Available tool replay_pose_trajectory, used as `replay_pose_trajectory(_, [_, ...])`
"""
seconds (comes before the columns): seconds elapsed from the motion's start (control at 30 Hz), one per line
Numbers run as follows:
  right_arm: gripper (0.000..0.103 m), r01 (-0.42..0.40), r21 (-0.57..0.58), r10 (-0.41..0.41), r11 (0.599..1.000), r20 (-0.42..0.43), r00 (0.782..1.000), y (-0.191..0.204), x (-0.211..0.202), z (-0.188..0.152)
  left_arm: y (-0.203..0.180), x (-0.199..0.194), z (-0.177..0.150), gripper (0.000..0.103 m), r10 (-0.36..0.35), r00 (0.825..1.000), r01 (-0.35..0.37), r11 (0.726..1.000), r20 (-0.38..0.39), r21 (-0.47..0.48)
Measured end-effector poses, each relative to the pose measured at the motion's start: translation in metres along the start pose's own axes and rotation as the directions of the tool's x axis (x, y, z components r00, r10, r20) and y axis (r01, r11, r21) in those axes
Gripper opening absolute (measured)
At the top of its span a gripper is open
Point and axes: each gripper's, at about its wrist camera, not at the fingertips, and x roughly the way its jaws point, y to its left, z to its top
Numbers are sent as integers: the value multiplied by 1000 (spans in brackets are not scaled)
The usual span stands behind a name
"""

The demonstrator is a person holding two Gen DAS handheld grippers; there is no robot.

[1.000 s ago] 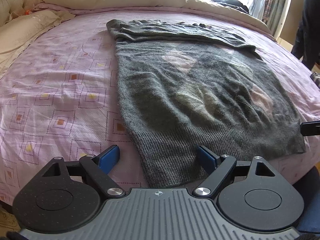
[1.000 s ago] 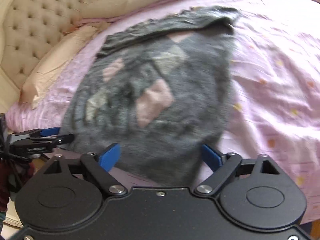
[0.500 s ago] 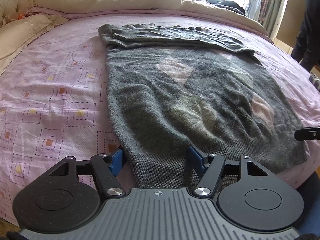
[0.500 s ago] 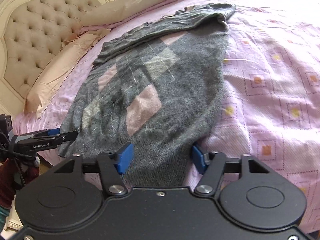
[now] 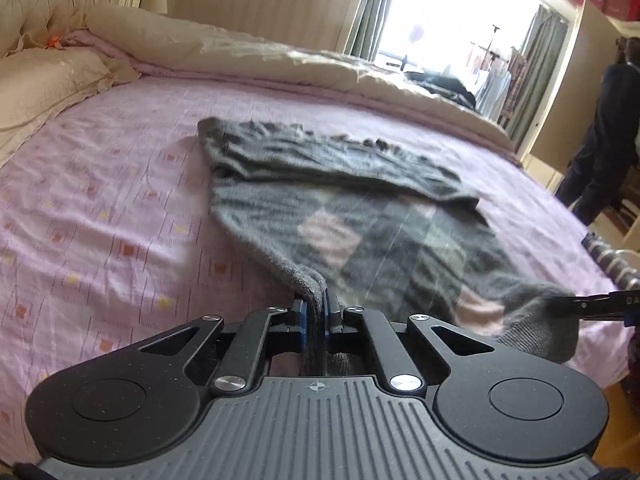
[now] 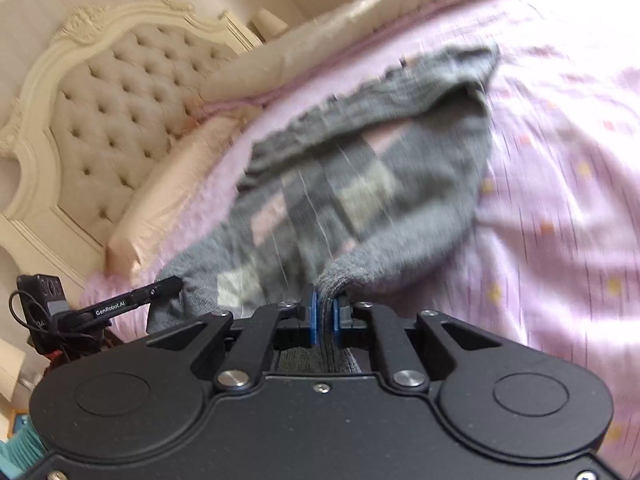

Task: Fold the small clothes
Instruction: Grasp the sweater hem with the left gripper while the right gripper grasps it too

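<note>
A grey knit sweater (image 5: 360,216) with pink and pale diamonds lies on the bed, its sleeves folded across the far end. My left gripper (image 5: 315,314) is shut on the left corner of its ribbed hem and holds it raised off the sheet. My right gripper (image 6: 325,314) is shut on the right hem corner of the sweater (image 6: 360,184), also raised. The right gripper also shows at the right edge of the left wrist view (image 5: 592,304). The left gripper shows at the left of the right wrist view (image 6: 160,286).
The pink patterned bedsheet (image 5: 100,220) covers the bed. A beige duvet (image 5: 240,52) is bunched along the far side. A tufted headboard (image 6: 120,92) and a pillow (image 6: 160,200) are at the head. A person in dark clothes (image 5: 604,132) stands by the window.
Both grippers were open around the hem corners; now both have shut on the hem and lifted it, and the near end of the sweater has risen off the sheet.
</note>
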Motion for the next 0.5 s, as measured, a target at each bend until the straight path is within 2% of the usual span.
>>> replay_pose_trajectory(0.2, [16,8,-47,-2,999,120,993,5,15,84,7,10,84,5,-21,989,23,1000,143,-13])
replay_pose_trajectory(0.3, [16,38,-37,-32,999,161,986,-3,36,125,11,33,123,5,16,980,-17,1000,197,2])
replay_pose_trajectory(0.37, [16,58,-16,-54,998,177,983,-12,55,150,16,56,145,5,24,979,-20,1000,201,-19])
replay_pose_trajectory(0.5, [16,114,27,-117,993,178,977,-37,103,190,32,118,180,5,56,986,-43,996,159,-83])
